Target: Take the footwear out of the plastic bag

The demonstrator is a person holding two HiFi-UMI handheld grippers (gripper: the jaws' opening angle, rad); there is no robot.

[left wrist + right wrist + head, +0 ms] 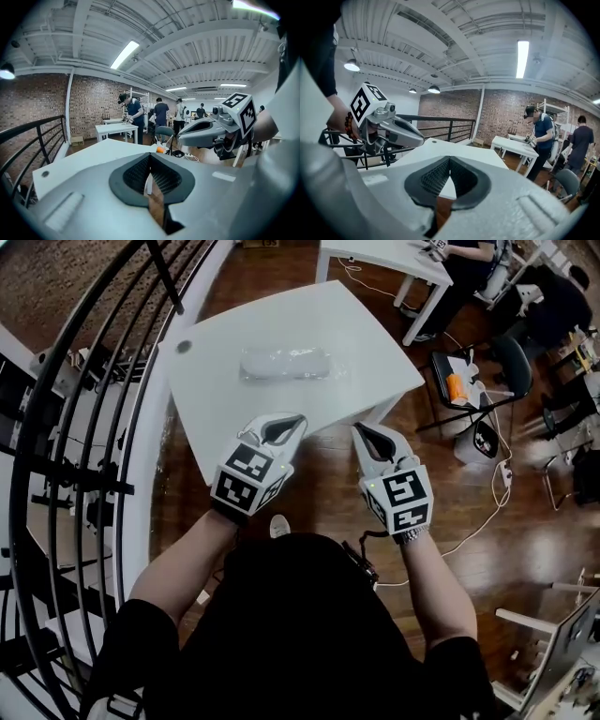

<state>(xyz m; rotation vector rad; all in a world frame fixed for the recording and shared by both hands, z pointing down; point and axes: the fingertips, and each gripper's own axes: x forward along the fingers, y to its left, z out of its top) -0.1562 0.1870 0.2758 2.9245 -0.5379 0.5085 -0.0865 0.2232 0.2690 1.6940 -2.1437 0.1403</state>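
A clear plastic bag [285,364] with pale footwear inside lies near the middle of the white table [216,413]. Both grippers hang short of the table's near edge, apart from the bag. My left gripper [282,427] is shut and empty, its jaw tips [150,161] meeting. My right gripper [370,435] is shut too, with nothing between its jaws [449,164]. Each gripper shows in the other's view: the right gripper [206,133] and the left gripper [391,129]. The bag is hidden in both gripper views.
A black railing [84,427] runs along the left. A black chair [478,381] with an orange thing on it stands to the right, cables [487,512] trail over the wooden floor. Another white table [384,259] and people stand at the back.
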